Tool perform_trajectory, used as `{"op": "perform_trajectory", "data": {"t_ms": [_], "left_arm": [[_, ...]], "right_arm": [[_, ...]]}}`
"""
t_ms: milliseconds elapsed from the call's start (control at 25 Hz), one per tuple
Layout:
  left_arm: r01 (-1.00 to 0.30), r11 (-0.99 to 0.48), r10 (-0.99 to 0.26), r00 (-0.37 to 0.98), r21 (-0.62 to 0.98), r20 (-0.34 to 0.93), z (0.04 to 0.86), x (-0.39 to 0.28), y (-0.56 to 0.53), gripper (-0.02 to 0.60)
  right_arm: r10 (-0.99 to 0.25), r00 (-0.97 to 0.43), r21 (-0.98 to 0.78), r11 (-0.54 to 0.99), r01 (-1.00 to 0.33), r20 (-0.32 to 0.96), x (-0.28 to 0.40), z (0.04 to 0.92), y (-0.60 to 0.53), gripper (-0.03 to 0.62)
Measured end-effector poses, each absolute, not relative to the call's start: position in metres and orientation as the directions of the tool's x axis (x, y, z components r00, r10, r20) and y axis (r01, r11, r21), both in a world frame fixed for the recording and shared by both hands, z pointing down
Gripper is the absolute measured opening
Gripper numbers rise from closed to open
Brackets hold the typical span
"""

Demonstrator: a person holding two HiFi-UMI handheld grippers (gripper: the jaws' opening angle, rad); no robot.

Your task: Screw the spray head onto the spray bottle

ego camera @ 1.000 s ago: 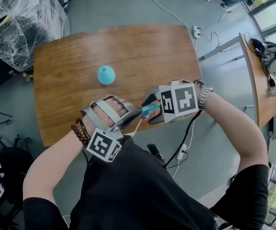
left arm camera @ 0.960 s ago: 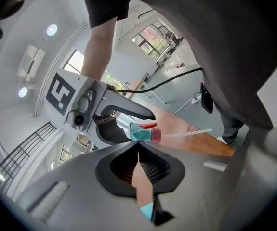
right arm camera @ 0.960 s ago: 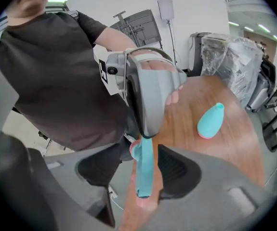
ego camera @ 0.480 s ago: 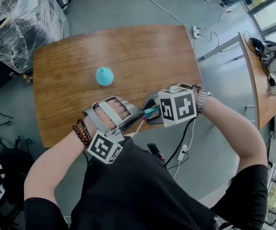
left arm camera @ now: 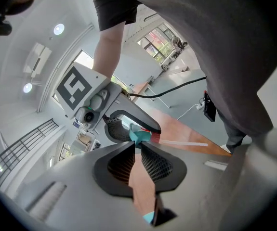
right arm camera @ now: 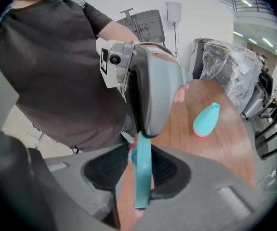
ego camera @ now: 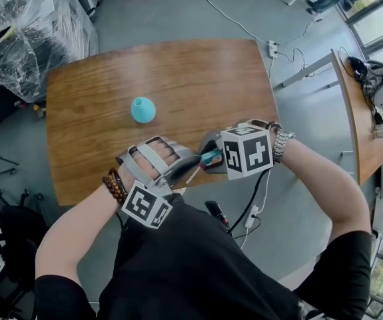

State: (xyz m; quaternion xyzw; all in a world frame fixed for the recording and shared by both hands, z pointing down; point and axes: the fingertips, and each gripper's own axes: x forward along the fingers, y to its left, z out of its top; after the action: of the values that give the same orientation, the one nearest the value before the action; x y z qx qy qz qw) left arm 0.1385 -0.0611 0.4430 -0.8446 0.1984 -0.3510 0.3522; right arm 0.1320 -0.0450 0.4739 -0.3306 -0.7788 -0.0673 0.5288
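- Spray head (ego camera: 212, 156) hangs over the desk's (ego camera: 211, 72) near edge. The left gripper (left arm camera: 139, 146), almost closed, pinches its tip.
- The right gripper (right arm camera: 140, 159) has just been closing round its body, pads seemingly touching.
- Spray bottle (ego camera: 143, 109) stands upright, well apart, across the desk. The left hand is nearer.
- Head's collar is hidden, and the bottle neck is too small to read.

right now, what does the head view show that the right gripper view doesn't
Head view only: the wristwatch, the bead bracelet, the marker cube on the right gripper. Right gripper view only: a screen on a stand, and that gripper's jaws, which have just been closing, either side of the spray head. Both: the teal bottle on the wooden table, the left gripper.
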Motion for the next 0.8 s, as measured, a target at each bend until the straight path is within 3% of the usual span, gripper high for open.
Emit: {"op": "perform_trajectory", "data": {"t_ms": [240,800], "left_arm": [[-0.2,-0.703,-0.615,0.652,-0.683,0.443,0.443,0.136,-0.069,0.11],[-0.641,-0.617,-0.784,0.448,-0.456,0.43,0.466,0.047,-0.099,0.138]], "right_arm": [[0.421,-0.224,-0.22,0.774,0.593,0.879,0.14,0.473,-0.053,0.123],[0.317,-0.257,-0.118,0.808,0.578,0.913,0.135,0.46,-0.088,0.123]]}}
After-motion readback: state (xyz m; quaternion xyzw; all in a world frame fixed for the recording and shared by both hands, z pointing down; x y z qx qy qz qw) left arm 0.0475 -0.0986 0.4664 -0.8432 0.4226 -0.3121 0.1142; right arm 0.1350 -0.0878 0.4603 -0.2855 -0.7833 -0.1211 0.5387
